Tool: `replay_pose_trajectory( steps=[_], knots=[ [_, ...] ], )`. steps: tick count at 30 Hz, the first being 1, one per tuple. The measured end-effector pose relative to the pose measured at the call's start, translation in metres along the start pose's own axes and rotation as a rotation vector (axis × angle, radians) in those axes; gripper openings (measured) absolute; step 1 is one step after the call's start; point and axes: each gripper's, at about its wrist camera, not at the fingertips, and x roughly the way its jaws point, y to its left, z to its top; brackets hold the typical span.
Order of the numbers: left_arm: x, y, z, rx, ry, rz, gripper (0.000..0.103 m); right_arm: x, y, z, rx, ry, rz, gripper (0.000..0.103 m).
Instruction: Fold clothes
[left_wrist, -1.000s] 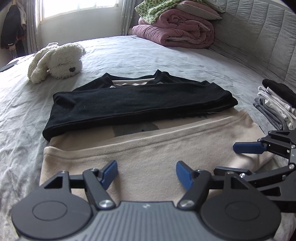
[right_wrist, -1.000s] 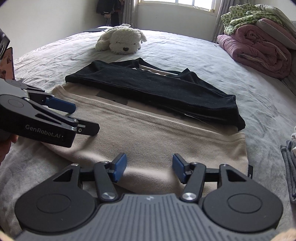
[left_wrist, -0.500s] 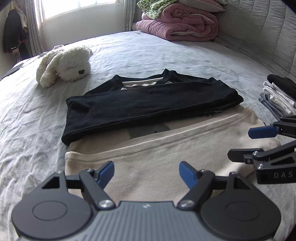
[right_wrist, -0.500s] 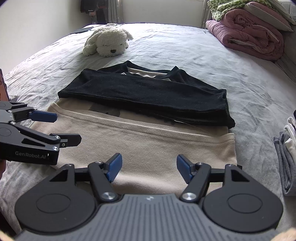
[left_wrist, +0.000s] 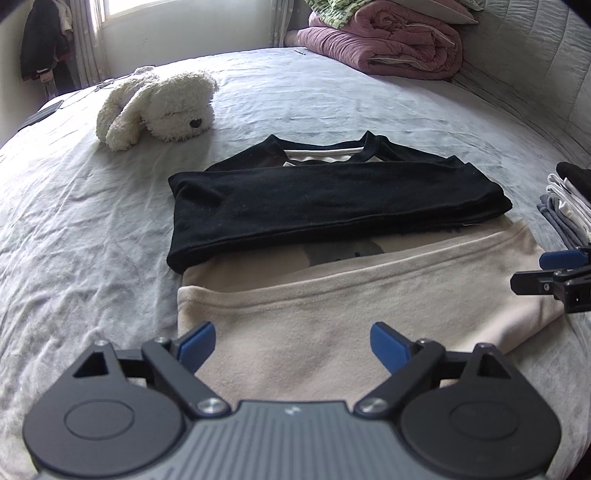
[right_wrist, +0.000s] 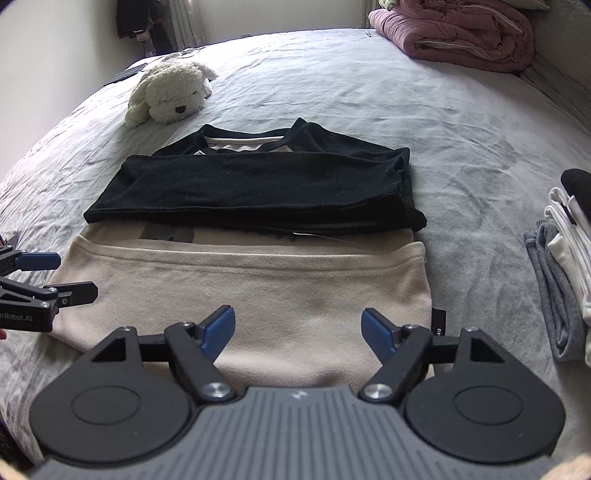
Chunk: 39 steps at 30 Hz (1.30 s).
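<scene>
In my left wrist view, the left gripper (left_wrist: 291, 341) is hanging over the near fold of the one shirt (left_wrist: 354, 310) lying on the bed (left_wrist: 92, 236); its fingers have just been opening and are now standing wide apart with nothing between them, so I am judging this fold released. I am counting one plush dog (left_wrist: 159, 107) and one pile of folded clothes (left_wrist: 565, 206). In my right wrist view, the right gripper (right_wrist: 298, 334) is likewise sitting above that hem, fingers just opened, apart and empty. I am counting one folded quilt (right_wrist: 458, 33), two grippers.
</scene>
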Motion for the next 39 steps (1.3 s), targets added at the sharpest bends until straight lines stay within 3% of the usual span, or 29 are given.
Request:
replay_pose_trajectory(
  steps=[10, 15, 18, 23, 30, 35, 39],
  knots=[
    [0.002, 0.030, -0.003, -0.061, 0.067, -0.053, 0.101, -0.002, -0.031, 0.000, 0.062, 0.021, -0.005, 0.079],
    [0.005, 0.063, -0.001, -0.203, 0.120, -0.151, 0.101, -0.006, -0.058, 0.001, 0.137, 0.024, 0.017, 0.079],
    [0.009, 0.081, -0.005, -0.301, 0.167, -0.252, 0.101, -0.007, -0.074, -0.001, 0.186, 0.039, 0.038, 0.079],
    [0.011, 0.112, -0.015, -0.446, 0.194, -0.397, 0.101, -0.008, -0.103, -0.007, 0.327, 0.068, 0.121, 0.079],
    [0.014, 0.148, -0.043, -0.676, 0.230, -0.609, 0.101, -0.012, -0.134, -0.032, 0.518, 0.111, 0.309, 0.079],
    [0.020, 0.146, -0.059, -0.722, 0.261, -0.707, 0.099, -0.013, -0.146, -0.049, 0.626, 0.109, 0.404, 0.078],
    [0.022, 0.138, -0.061, -0.708, 0.238, -0.712, 0.099, -0.005, -0.146, -0.051, 0.686, 0.098, 0.440, 0.079]
  ],
)
